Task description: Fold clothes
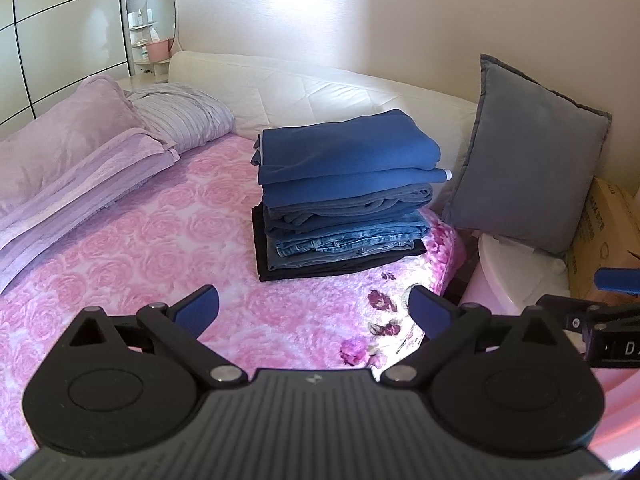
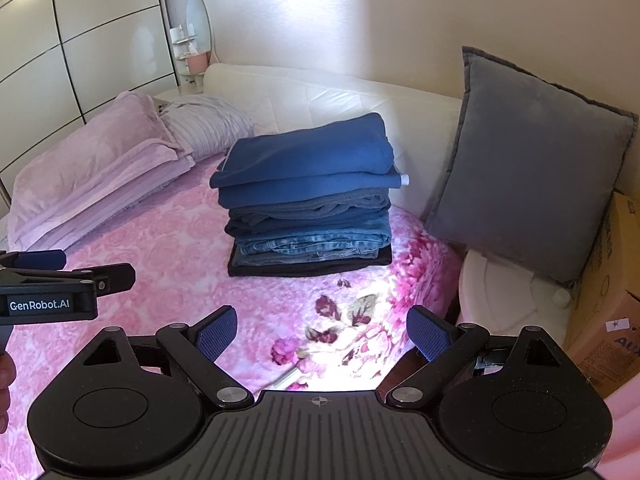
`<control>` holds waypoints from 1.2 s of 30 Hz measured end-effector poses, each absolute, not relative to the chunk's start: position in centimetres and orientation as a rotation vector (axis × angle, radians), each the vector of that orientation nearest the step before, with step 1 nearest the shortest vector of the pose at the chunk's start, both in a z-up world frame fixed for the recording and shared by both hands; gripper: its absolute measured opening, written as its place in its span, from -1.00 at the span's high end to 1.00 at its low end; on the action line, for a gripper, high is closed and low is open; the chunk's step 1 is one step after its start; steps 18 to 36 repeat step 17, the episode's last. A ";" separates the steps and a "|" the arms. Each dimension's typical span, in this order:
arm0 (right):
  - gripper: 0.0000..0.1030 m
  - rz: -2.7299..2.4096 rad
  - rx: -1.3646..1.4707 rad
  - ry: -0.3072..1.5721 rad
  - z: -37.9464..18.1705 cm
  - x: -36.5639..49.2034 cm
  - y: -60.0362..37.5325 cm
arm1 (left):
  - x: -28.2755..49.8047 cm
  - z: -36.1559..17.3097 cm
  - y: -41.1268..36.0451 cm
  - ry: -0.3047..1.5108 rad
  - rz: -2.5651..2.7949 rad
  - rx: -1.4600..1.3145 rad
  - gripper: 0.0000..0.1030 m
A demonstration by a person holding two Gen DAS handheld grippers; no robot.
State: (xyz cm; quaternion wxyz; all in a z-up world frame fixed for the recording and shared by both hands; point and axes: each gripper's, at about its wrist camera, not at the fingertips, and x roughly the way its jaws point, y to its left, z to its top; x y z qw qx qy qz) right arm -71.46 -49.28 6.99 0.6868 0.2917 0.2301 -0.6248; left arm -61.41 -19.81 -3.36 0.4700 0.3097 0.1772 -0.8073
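A stack of folded clothes (image 1: 344,196) sits on the pink rose-patterned bed (image 1: 140,248), near its far right corner: blue tops above, grey and denim pieces in the middle, a black piece at the bottom. The stack also shows in the right wrist view (image 2: 308,196). My left gripper (image 1: 314,310) is open and empty, held above the bed in front of the stack. My right gripper (image 2: 322,334) is open and empty, also short of the stack. The left gripper's body (image 2: 48,288) shows at the left edge of the right wrist view.
Lilac pillows and a folded blanket (image 1: 80,152) lie at the bed's left. A cream headboard (image 1: 320,92) runs behind the stack. A grey cushion (image 1: 528,160) leans at the right, above a white round object (image 1: 516,272) and cardboard boxes (image 2: 612,300).
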 end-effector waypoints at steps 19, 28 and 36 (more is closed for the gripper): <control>-0.83 -1.392 0.649 0.526 7.1 -71.6 -50.0 | -62.1 -3.6 -19.7 0.404 -1.992 0.762 -0.94; -0.83 -1.392 0.649 0.526 7.1 -71.6 -50.0 | -62.1 -3.6 -19.7 0.404 -1.992 0.762 -0.94; -0.83 -1.392 0.649 0.526 7.1 -71.6 -50.0 | -62.1 -3.6 -19.7 0.404 -1.992 0.762 -0.94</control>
